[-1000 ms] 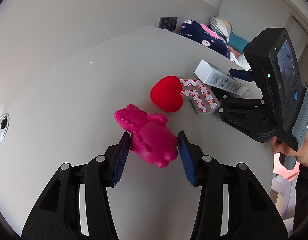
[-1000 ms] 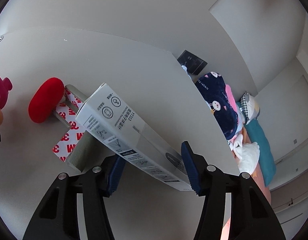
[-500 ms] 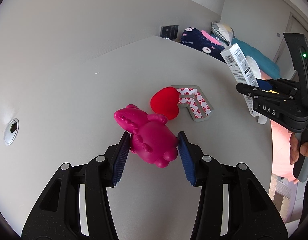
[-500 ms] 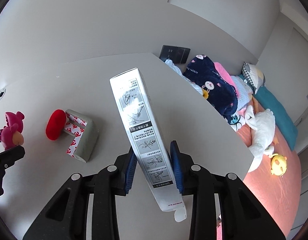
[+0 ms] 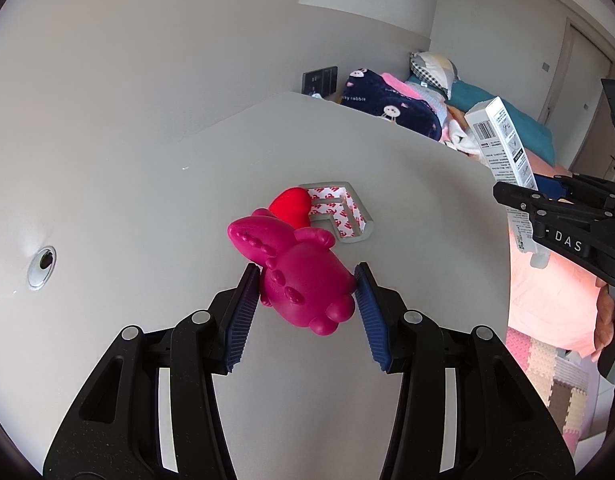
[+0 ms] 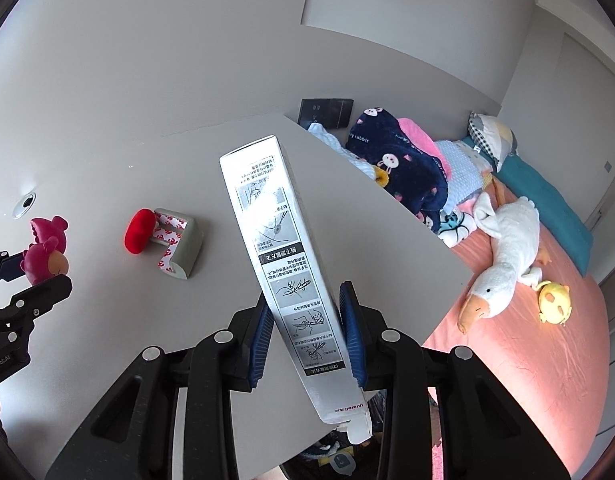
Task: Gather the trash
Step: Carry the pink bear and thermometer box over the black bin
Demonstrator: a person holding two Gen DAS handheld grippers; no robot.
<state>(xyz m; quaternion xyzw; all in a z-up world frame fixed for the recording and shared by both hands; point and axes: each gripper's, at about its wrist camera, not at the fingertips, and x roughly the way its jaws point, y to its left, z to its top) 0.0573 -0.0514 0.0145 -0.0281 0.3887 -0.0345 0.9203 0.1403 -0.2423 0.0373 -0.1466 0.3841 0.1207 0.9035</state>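
My left gripper [image 5: 305,294] is shut on a magenta bear toy [image 5: 295,272] and holds it above the grey table [image 5: 147,200]; it also shows in the right wrist view [image 6: 43,252]. My right gripper [image 6: 305,334] is shut on a long white printed box [image 6: 283,268] and holds it upright over the table's right edge; the box also shows in the left wrist view [image 5: 503,152]. A red heart [image 5: 291,206] and a grey corner guard with red-and-white tape [image 5: 341,216] lie on the table beyond the bear.
A round grommet hole [image 5: 41,266] sits at the table's left. A bed with a pink sheet [image 6: 527,340], a navy blanket [image 6: 395,160], a white goose plush [image 6: 503,252] and a yellow chick toy [image 6: 553,298] lies right of the table. A black wall socket [image 6: 325,112] is behind.
My left gripper lifted the bear off the table. My right gripper closed on the white box, raised it from lying flat to upright and carried it right, over the table edge.
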